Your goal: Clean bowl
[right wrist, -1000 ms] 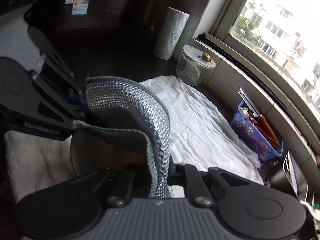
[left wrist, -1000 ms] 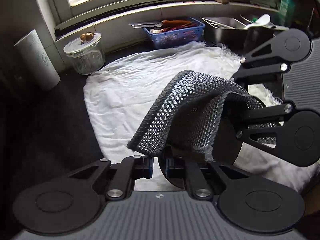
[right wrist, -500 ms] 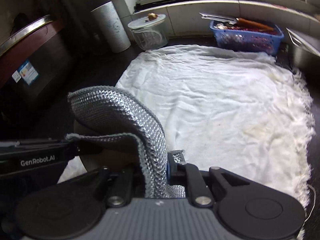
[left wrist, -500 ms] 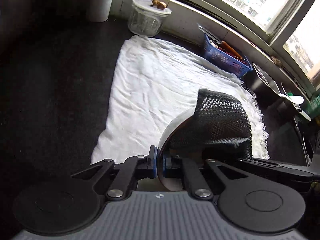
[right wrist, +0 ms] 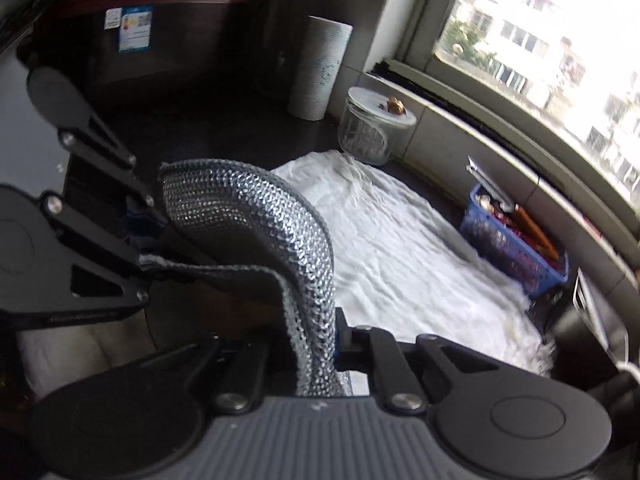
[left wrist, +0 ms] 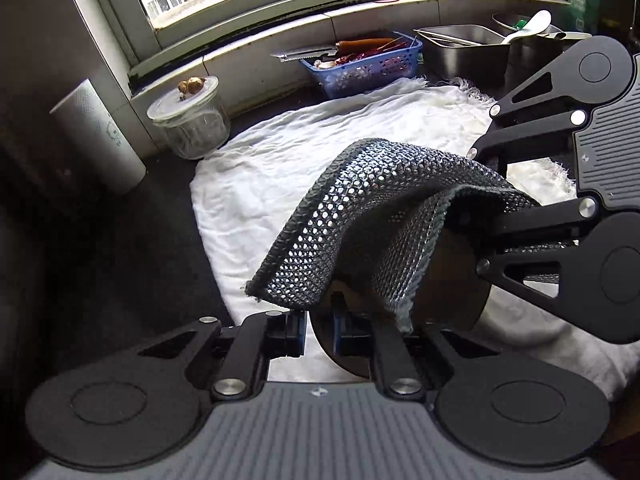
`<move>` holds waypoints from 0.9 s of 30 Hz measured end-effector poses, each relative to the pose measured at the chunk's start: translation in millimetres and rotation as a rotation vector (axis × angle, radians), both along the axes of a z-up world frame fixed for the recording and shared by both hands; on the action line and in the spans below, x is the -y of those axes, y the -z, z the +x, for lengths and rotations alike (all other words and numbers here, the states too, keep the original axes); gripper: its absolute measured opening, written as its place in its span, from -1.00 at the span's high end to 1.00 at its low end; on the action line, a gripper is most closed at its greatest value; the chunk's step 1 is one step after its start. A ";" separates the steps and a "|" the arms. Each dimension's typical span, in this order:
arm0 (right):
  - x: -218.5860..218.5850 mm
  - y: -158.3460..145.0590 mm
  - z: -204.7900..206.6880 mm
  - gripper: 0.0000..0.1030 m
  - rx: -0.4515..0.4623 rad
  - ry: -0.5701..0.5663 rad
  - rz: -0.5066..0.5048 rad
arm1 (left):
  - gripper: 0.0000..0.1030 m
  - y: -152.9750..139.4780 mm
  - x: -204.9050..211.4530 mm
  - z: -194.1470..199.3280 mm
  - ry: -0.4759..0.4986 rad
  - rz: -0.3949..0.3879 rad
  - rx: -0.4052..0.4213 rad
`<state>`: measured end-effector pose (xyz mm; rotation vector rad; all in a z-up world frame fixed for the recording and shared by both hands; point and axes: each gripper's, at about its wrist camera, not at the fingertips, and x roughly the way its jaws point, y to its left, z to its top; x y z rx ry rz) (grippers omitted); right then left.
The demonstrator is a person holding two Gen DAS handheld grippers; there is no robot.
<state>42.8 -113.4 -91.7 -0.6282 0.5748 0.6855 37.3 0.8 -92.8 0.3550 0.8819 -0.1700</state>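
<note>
Bowl: dark, above the white towel, rim clamped by left gripper. Mesh cloth: draped into bowl, pinched by right gripper. Jar: at towel's far corner

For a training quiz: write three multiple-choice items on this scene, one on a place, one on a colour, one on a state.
1. Where does the glass jar stand?
A. on the white cloth
B. beside the paper roll, under the window
C. in the basket

2. What colour is the basket?
A. blue
B. red
C. green

3. What is the right tool doing?
A. hanging open
B. gripping a spoon
C. clamped on the mesh scrubbing cloth

Answers: 1 B, the jar sits on the dark counter next to the roll. 2 A, its plastic lattice is blue. 3 C, the mesh runs down between its fingers.
</note>
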 end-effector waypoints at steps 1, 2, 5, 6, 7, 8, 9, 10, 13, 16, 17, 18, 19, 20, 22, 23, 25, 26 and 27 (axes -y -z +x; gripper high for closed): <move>-0.8 -0.5 -2.0 0.81 0.022 -0.027 -0.027 | 0.83 0.0 -3.0 2.4 -0.016 -0.029 -0.011; -1.6 -1.0 -4.1 0.81 0.044 -0.054 -0.054 | 0.85 0.0 -5.7 4.2 -0.029 -0.053 -0.019; -0.4 -1.4 -2.0 0.81 0.038 -0.053 -0.046 | 0.89 1.0 -18.2 4.5 -0.090 -0.139 -0.024; 1.9 -1.8 3.8 0.81 -0.006 -0.022 -0.014 | 0.89 2.0 -23.1 4.6 -0.125 -0.178 -0.029; 5.2 -1.3 9.8 0.80 -0.057 0.013 0.025 | 0.89 3.9 -29.0 3.6 -0.166 -0.225 -0.029; 8.6 -0.2 15.1 0.79 -0.110 0.050 0.069 | 0.90 5.7 -33.9 1.9 -0.202 -0.272 -0.028; 12.2 2.5 20.2 0.78 -0.171 0.092 0.114 | 0.90 7.9 -38.6 0.7 -0.240 -0.313 -0.040; 17.7 7.3 26.5 0.77 -0.250 0.150 0.175 | 0.90 10.1 -43.3 -0.5 -0.278 -0.354 -0.052; 31.6 18.2 34.0 0.76 -0.424 0.290 0.339 | 0.90 17.8 -57.5 -4.3 -0.393 -0.472 -0.090; 38.8 25.7 35.2 0.76 -0.545 0.399 0.454 | 0.90 26.4 -70.8 -4.8 -0.470 -0.578 -0.132; 41.0 28.2 36.3 0.76 -0.582 0.429 0.489 | 0.89 29.3 -74.8 -4.8 -0.492 -0.610 -0.148; 41.9 30.1 37.2 0.76 -0.607 0.446 0.513 | 0.89 31.2 -77.3 -4.7 -0.504 -0.629 -0.158; 42.8 31.8 38.2 0.77 -0.628 0.462 0.536 | 0.88 30.0 -74.5 -4.7 -0.481 -0.607 -0.153; 42.1 31.5 38.2 0.77 -0.619 0.454 0.531 | 0.87 28.9 -71.8 -4.7 -0.458 -0.585 -0.149; 38.1 27.0 36.1 0.76 -0.550 0.399 0.469 | 0.82 26.5 -66.1 -4.3 -0.413 -0.542 -0.140; 36.0 24.7 35.1 0.76 -0.515 0.372 0.439 | 0.80 24.9 -62.9 -2.4 -0.392 -0.524 -0.138; 32.0 20.2 33.0 0.75 -0.445 0.317 0.377 | 0.78 21.6 -56.4 1.3 -0.351 -0.489 -0.135; 30.0 18.0 31.9 0.75 -0.410 0.290 0.347 | 0.75 20.0 -53.2 3.2 -0.330 -0.471 -0.133; 27.9 15.7 30.9 0.74 -0.375 0.262 0.316 | 0.75 18.3 -49.9 5.1 -0.309 -0.453 -0.131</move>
